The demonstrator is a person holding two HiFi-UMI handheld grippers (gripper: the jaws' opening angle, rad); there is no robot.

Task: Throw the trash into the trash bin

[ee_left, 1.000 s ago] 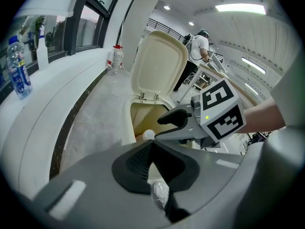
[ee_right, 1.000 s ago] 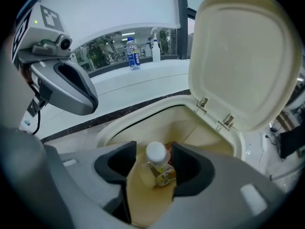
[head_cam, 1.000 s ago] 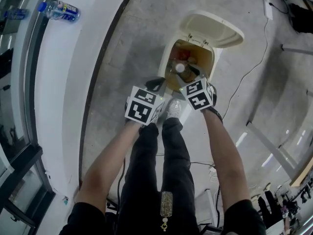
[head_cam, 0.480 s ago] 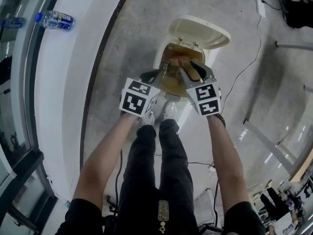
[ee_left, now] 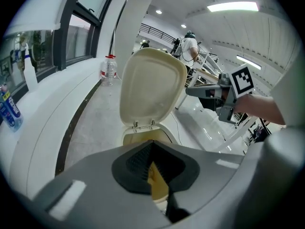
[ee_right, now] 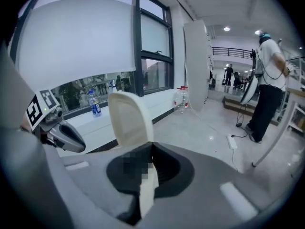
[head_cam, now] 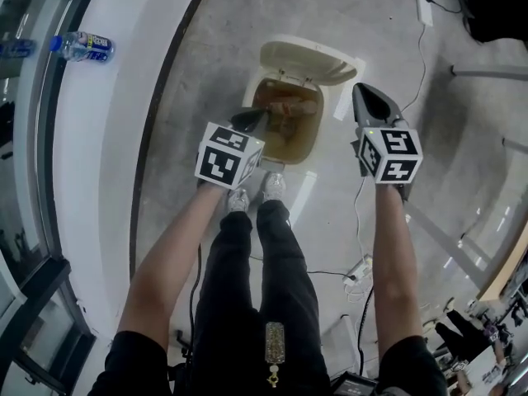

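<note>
A cream trash bin (head_cam: pixel 318 143) stands on the grey floor with its lid (head_cam: pixel 309 58) flipped back. Brownish trash (head_cam: pixel 285 106) lies inside. My left gripper (head_cam: pixel 250 120) hovers at the bin's near left rim, jaws shut with nothing between them. My right gripper (head_cam: pixel 361 91) is raised to the right of the bin, off its opening, also shut and empty. In the left gripper view the lid (ee_left: pixel 150 87) stands upright ahead and the right gripper (ee_left: pixel 209 92) shows beside it. From the right gripper view I see the lid (ee_right: pixel 128 118) and the left gripper (ee_right: pixel 66 137).
A water bottle (head_cam: pixel 82 45) lies on the white ledge at the left. A cable and power strip (head_cam: pixel 426 0) run along the floor at the right. My shoes (head_cam: pixel 252 193) stand just short of the bin. A person (ee_right: pixel 267 80) stands further off, near white frame legs.
The right gripper has lifted away from over the bin's opening, swung to the right and closed its jaws. The left gripper has shifted a little up and left.
</note>
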